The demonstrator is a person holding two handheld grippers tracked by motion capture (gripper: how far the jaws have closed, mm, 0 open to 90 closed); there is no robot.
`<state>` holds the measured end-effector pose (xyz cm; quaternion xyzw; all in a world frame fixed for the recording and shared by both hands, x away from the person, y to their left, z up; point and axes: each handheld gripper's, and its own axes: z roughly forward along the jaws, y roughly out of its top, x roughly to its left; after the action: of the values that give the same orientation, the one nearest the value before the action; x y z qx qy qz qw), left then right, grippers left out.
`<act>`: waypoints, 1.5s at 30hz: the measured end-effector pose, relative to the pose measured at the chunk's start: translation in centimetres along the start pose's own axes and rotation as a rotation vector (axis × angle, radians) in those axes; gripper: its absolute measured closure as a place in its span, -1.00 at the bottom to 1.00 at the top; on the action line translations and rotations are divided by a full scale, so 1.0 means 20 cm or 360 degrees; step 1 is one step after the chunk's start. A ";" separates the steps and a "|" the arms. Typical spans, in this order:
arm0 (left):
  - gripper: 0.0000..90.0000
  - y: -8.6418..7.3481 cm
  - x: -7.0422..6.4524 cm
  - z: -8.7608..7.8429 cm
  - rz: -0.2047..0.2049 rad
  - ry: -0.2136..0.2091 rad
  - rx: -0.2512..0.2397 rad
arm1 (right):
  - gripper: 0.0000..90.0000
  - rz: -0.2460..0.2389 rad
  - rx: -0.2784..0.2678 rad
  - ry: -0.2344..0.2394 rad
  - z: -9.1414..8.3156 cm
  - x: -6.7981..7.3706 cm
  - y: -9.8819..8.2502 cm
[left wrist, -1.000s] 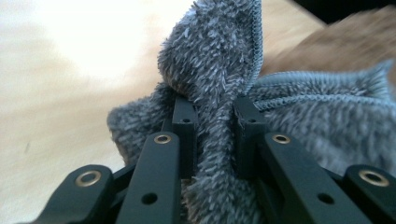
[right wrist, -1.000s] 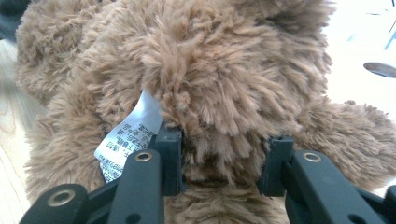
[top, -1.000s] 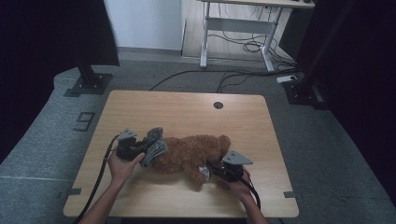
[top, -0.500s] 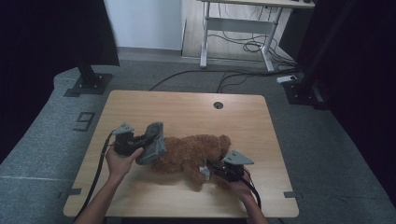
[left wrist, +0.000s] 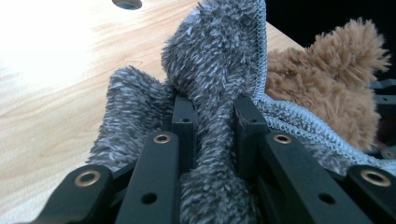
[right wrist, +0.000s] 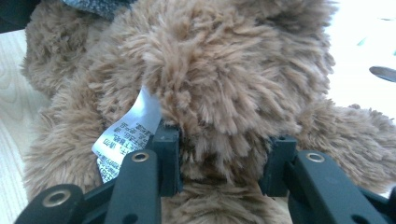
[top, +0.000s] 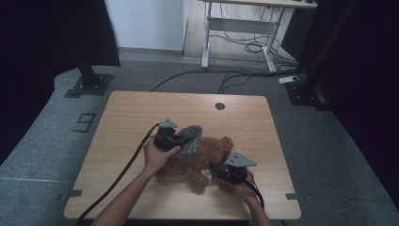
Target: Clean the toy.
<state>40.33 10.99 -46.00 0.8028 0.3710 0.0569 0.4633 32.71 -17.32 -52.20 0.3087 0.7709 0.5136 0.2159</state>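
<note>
Two claws grip: left claw (left wrist: 212, 116) pinches grey cloth (left wrist: 210, 60), right claw (right wrist: 219, 149) brackets the teddy bear (right wrist: 210, 79).

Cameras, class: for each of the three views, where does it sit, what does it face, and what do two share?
High view: above the table, looking forward and down; both forearms, left hand-held gripper.
Left gripper view: on that gripper, along black jaws pinching grey fleece cloth.
Right gripper view: on right hand-held gripper, jaws around brown teddy bear.
Shared: both gripper views show the bear.
</note>
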 end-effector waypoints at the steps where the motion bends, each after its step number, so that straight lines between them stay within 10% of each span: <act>1: 0.65 -0.01 0.00 -0.01 0.0003 -0.0001 -0.0006 | 0.28 -0.0009 0.0010 0.0008 0.00 0.00 0.00; 15: 0.65 -0.19 0.14 -0.20 -0.0114 0.0045 -0.0113 | 0.23 -0.0001 0.0051 0.0068 0.01 0.00 -0.01; 31: 0.66 -0.33 -0.04 -0.22 0.0073 0.0032 -0.0188 | -0.55 0.0326 -0.0200 0.0135 -0.18 -0.10 0.21; 38: 0.66 -0.36 -0.08 -0.24 0.0126 0.0054 -0.0208 | -0.66 0.0355 0.0143 0.0246 0.01 -0.12 0.21; 45: 0.64 -0.33 -0.06 -0.25 0.0033 -0.0023 -0.0194 | -0.58 0.0469 0.0226 0.0350 0.06 -0.07 0.09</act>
<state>33.67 15.65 -47.98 0.7772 0.3552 0.0782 0.5134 34.88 -17.01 -50.93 0.3747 0.7706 0.5146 0.0305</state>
